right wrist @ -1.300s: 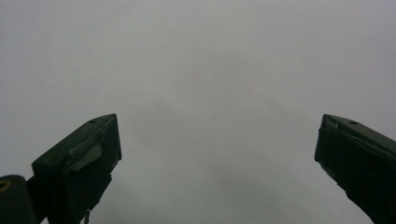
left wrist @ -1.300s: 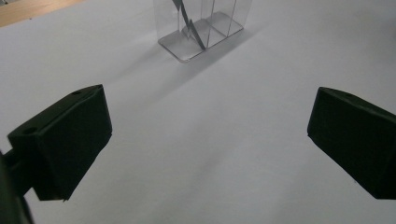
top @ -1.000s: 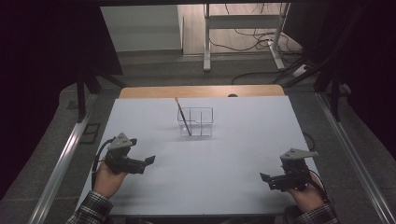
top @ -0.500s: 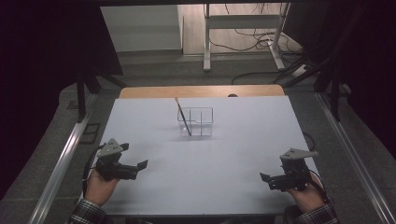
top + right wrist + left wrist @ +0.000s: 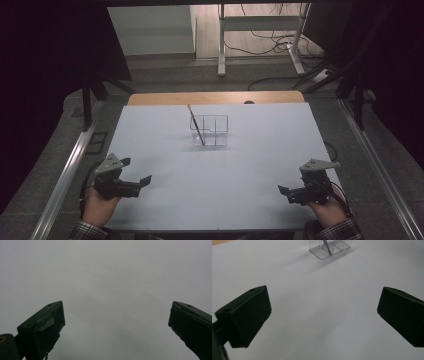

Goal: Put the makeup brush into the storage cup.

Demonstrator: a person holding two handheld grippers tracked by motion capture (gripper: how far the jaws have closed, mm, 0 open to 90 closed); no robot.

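A clear plastic holder (image 5: 210, 131) with divided compartments stands on the white table (image 5: 250, 165), back of centre. A thin dark stick (image 5: 196, 125) leans in its left compartment, top tilted left. My left gripper (image 5: 135, 170) rests near the front left corner, open, with nothing between its jaws. In the left gripper view that gripper (image 5: 323, 312) has its jaws wide apart and points toward the holder (image 5: 329, 247) far ahead. My right gripper (image 5: 289, 192) sits near the front right corner, and in the right gripper view it (image 5: 116, 322) stands open over bare table.
A strip of wooden tabletop (image 5: 215, 97) shows behind the white sheet. Metal rails (image 5: 70, 165) run along both sides of the table. Beyond it are a white desk frame (image 5: 260, 30) and cables on the floor.
My left gripper has drawn back toward the table's front edge and a little left. The right gripper, the holder and the stick stay where they were.
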